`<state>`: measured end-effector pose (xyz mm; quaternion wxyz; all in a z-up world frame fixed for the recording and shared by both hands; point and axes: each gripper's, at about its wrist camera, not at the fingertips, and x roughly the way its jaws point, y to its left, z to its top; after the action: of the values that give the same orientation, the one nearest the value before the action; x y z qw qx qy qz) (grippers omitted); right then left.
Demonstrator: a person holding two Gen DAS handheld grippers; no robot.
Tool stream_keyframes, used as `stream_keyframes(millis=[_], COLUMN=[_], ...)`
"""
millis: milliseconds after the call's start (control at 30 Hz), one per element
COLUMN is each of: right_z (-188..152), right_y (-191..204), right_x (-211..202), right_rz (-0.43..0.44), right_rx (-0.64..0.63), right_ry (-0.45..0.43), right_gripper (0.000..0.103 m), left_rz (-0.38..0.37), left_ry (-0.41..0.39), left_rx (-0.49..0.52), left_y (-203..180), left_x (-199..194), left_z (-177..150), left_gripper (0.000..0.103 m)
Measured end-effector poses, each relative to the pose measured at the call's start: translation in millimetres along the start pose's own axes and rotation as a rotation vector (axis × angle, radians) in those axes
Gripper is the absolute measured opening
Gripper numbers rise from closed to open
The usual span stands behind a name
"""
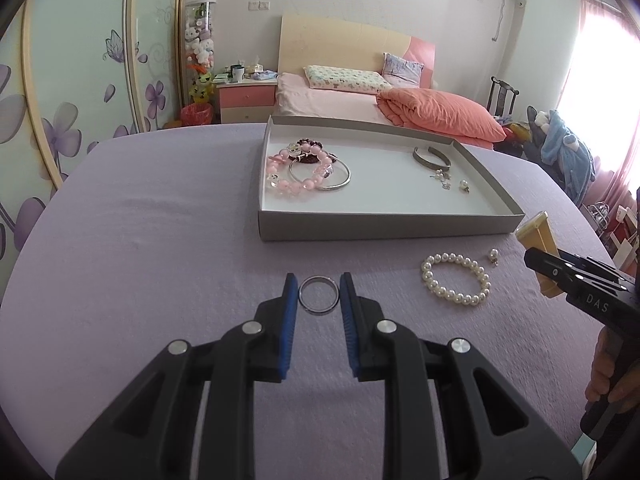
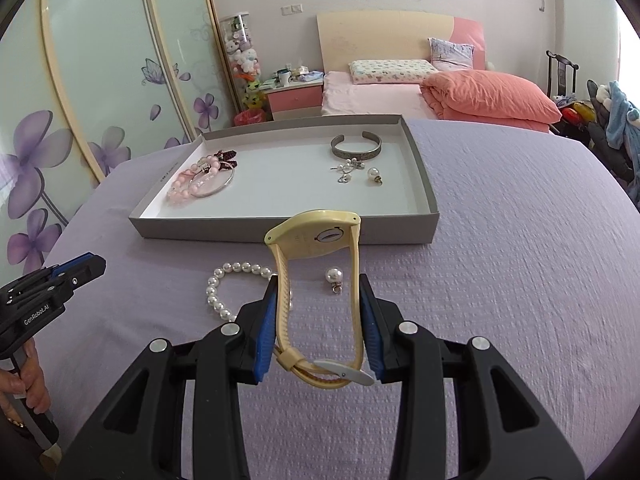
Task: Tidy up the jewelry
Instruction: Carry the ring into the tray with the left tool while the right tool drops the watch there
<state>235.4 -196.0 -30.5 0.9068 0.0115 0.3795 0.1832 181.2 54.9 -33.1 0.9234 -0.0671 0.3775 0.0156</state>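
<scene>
My left gripper [image 1: 319, 276] is shut on a small silver ring [image 1: 319, 312], which sits between its blue pads just above the purple cloth. My right gripper [image 2: 319, 280] is shut on the strap of a pale yellow watch [image 2: 316, 240], whose case stands up toward the tray. A grey tray [image 1: 384, 226] with a white floor lies beyond. It holds a pink bead bracelet [image 1: 296, 186], a silver bangle [image 1: 336, 187], a metal cuff [image 1: 432, 162] and small earrings [image 1: 444, 178]. A pearl bracelet [image 1: 456, 299] and a pearl earring [image 1: 494, 255] lie on the cloth in front of the tray.
The round table wears a purple cloth [image 2: 500, 280], whose edge curves away left and right. A bed with an orange quilt [image 2: 492, 96] stands behind it. A person's hand [image 2: 28, 380] grips the left handle at the lower left of the right wrist view.
</scene>
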Motion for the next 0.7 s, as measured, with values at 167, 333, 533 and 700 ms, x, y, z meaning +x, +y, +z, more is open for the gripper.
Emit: stream_keyframes(millis=[167, 333, 533, 700], right_z=[4.3, 29.2, 71.4, 95.2], right_y=[-0.1, -2.0, -6.0, -14.9], right_x=[0.9, -6.2, 16.1, 65.1], right_rz=[0.000, -0.011, -0.034, -0.043], right_rx=[-0.006, -0.002, 0.024, 0.059], right_ry=[-0.005, -0.072, -0.113, -0.058], right_gripper=[0.038, 0.038, 0.038, 0.038], left_rz=[-0.002, -0.010, -0.019, -0.023], left_ry=[0.000, -0.033, -0.070, -0.078], left_rx=[-0.001, 0.005, -0.023, -0.037], left_y=[1.2, -0.2, 2.7, 1.9], left_x=[1.0, 0.2, 11.6, 27.1], left_z=[2.1, 15.1, 45.1, 64.4], left_gripper=[0.022, 0.022, 0.022, 0.022])
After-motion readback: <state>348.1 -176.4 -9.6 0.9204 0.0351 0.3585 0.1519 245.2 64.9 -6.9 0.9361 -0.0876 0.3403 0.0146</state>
